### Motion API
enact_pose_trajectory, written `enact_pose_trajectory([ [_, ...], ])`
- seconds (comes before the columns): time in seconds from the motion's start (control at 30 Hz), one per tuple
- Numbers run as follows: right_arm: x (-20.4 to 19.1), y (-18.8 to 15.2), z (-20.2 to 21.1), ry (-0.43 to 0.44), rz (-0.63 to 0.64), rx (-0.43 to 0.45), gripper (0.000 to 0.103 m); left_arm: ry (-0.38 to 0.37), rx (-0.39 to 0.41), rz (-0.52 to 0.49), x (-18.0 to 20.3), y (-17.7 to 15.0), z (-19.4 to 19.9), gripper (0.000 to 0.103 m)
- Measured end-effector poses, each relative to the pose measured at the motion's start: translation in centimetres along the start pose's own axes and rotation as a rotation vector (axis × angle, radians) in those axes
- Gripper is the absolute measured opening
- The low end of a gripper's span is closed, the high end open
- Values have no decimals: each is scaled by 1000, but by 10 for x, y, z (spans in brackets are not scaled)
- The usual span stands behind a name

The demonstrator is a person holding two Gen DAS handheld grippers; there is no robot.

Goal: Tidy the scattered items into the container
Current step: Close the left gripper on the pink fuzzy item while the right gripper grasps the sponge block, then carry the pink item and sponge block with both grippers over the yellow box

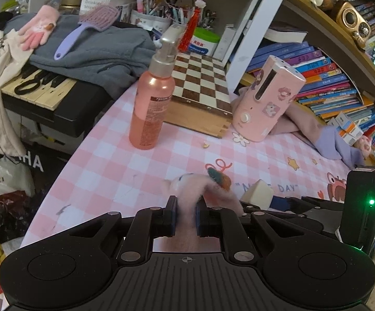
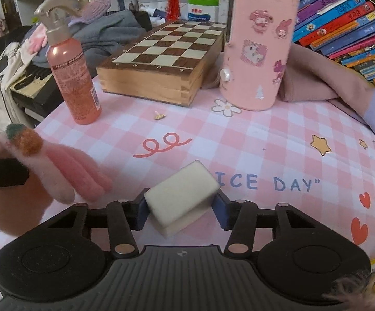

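My left gripper is shut on a fuzzy pink glove with an orange and green patch, held above the pink checked tablecloth. The glove also shows at the left of the right wrist view, its fingers hanging down. My right gripper is shut on a cream rectangular sponge block, just above the cloth; the block shows in the left wrist view. No container is clearly in view.
A pink spray bottle stands at the left. A wooden chessboard box and a pink stickered canister stand behind. A second pink glove and a purple hairbrush lie on grey clothing. Books fill the right shelf.
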State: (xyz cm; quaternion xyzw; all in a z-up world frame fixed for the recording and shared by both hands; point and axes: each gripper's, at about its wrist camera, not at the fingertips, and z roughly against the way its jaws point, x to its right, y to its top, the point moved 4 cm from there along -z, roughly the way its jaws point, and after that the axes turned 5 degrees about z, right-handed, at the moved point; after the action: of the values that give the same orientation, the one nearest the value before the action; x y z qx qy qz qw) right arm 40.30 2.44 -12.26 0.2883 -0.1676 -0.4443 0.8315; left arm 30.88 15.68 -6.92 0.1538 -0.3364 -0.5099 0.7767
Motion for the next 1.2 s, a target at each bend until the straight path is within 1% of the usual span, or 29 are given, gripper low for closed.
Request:
enact_pose_trajectory([
  [0.27, 4, -2, 28, -27, -44, 50, 44, -40, 4, -17, 6, -2, 8, 13],
  [0.47, 4, -9, 59, -40, -69, 92, 44, -79, 19, -37, 12, -10, 23, 13],
  [0.6, 0, -14, 85, -40, -79, 130, 44, -103, 31, -47, 15, -18, 39, 13],
  [0.77, -7, -18, 123, -30, -91, 196, 44, -139, 67, -65, 20, -27, 66, 13],
  [0.93, -15, -29, 161, -32, -94, 260, 43, -169, 79, -72, 24, -39, 87, 13],
  [1.2, -31, -56, 198, -14, -116, 282, 41, -209, 94, -78, 24, -61, 122, 13],
])
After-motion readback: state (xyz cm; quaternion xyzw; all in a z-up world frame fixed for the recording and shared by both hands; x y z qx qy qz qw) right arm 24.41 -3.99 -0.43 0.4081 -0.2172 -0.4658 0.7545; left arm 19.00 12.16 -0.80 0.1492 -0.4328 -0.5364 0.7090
